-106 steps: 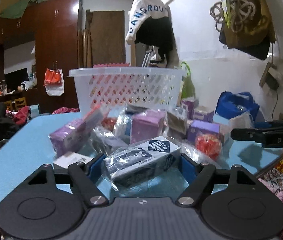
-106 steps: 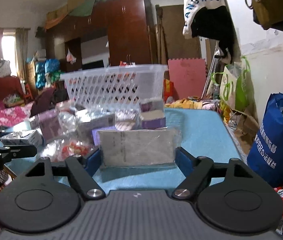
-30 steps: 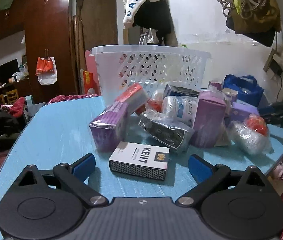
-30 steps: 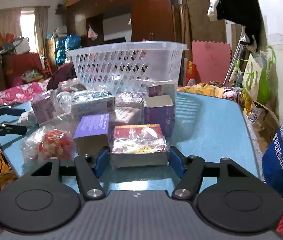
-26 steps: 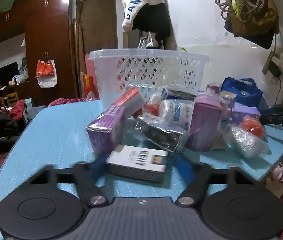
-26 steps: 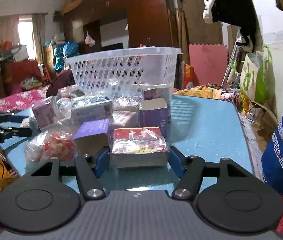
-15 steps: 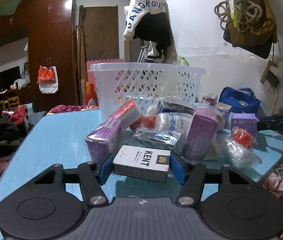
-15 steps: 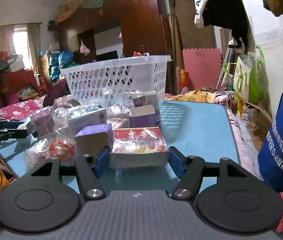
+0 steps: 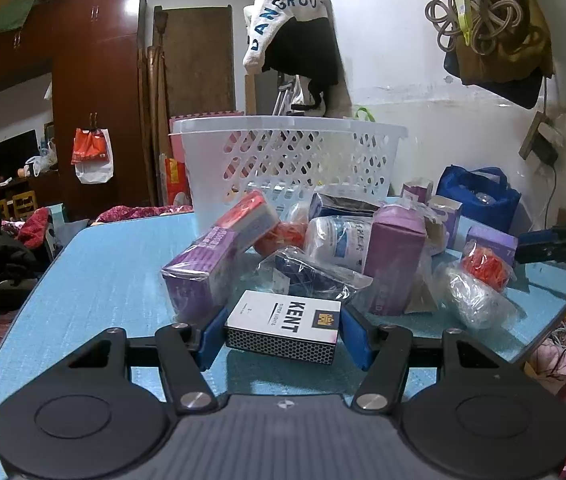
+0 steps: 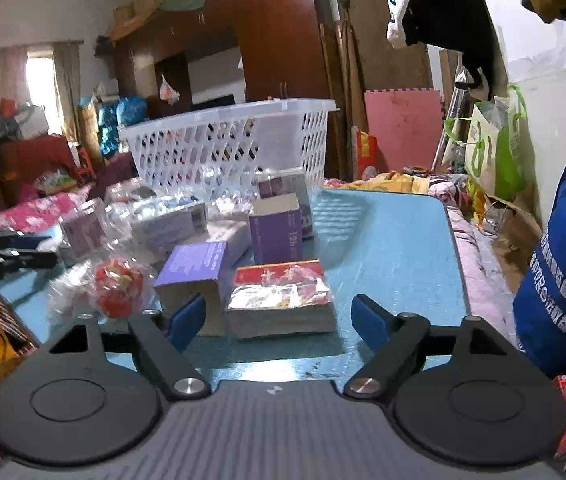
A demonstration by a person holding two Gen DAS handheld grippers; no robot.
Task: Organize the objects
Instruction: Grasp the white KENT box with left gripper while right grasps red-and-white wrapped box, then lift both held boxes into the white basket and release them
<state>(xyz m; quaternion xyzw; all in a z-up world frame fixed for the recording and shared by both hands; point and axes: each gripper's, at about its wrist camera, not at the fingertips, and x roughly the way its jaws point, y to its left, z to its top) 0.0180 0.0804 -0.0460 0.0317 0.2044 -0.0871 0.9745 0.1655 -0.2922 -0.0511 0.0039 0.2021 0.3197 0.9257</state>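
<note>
In the left wrist view my left gripper [image 9: 283, 334] is shut on a white KENT carton [image 9: 283, 330], its blue pads pressed on both ends, just above the blue table [image 9: 115, 276]. Behind it lies a pile of wrapped boxes, with a purple box [image 9: 203, 276] at its left. In the right wrist view my right gripper [image 10: 279, 318] has its jaws opening. A red-topped wrapped box [image 10: 281, 300] lies on the table between the pads, which stand clear of it. The white lattice basket [image 9: 291, 160], also the basket [image 10: 231, 144] in the right view, stands at the table's far side.
A purple carton [image 10: 193, 284] lies by my right gripper's left pad, and a wrapped red ball [image 10: 117, 286] left of that. A blue bag [image 10: 563, 276] stands off the table's right edge. The other gripper [image 9: 559, 242] shows at the right of the left view.
My left gripper closed onto the KENT carton and lifted it slightly. My right gripper, which held the red-topped box, has spread its pads away from it; the box now rests on the table.
</note>
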